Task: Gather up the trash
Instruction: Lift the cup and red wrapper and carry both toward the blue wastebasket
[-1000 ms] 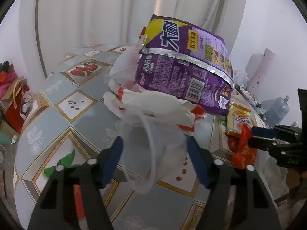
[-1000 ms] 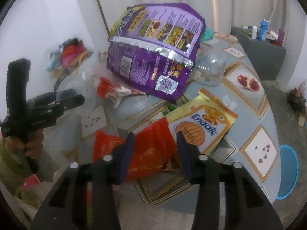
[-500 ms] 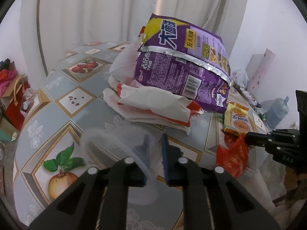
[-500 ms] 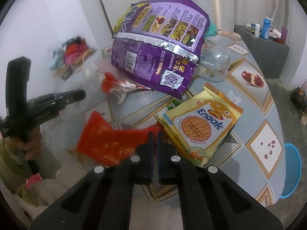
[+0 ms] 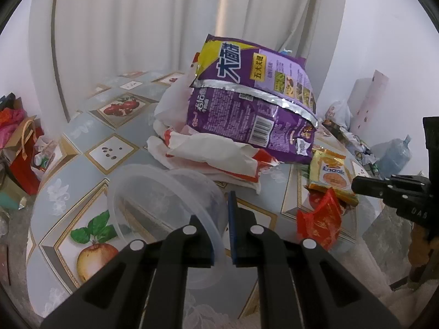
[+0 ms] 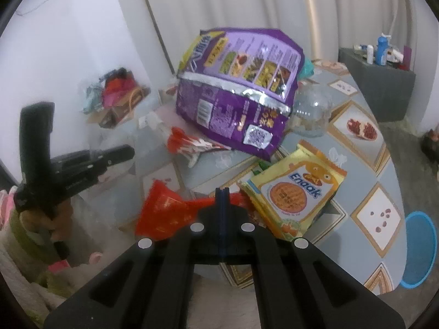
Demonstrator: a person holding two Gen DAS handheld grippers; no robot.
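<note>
A clear plastic container (image 5: pixel 164 192) is tilted over the table's near edge. My left gripper (image 5: pixel 221 233) has the container's rim between its pads, which press on it while the jaws are still closing. My right gripper (image 6: pixel 222 200) is shut on a crumpled red wrapper (image 6: pixel 162 213), which hangs to its left. In the left wrist view that red wrapper (image 5: pixel 319 222) dangles below the right gripper (image 5: pixel 356 185). A big purple snack bag (image 5: pixel 247 115) lies on a white and red plastic bag (image 5: pixel 214 153). A yellow biscuit packet (image 6: pixel 293 192) lies flat near the right gripper.
The round table (image 5: pixel 109 150) has a fruit-patterned cloth. A crushed clear bottle (image 6: pixel 310 112) sits behind the purple bag. On the floor are a blue basin (image 6: pixel 419 249), a red paper bag (image 5: pixel 22 159) and a water jug (image 5: pixel 395 153). A hand (image 6: pixel 55 213) holds the left gripper.
Both grippers went from open to shut. The left closed on the clear container's rim. The right closed on the red wrapper, which now hangs out to its left.
</note>
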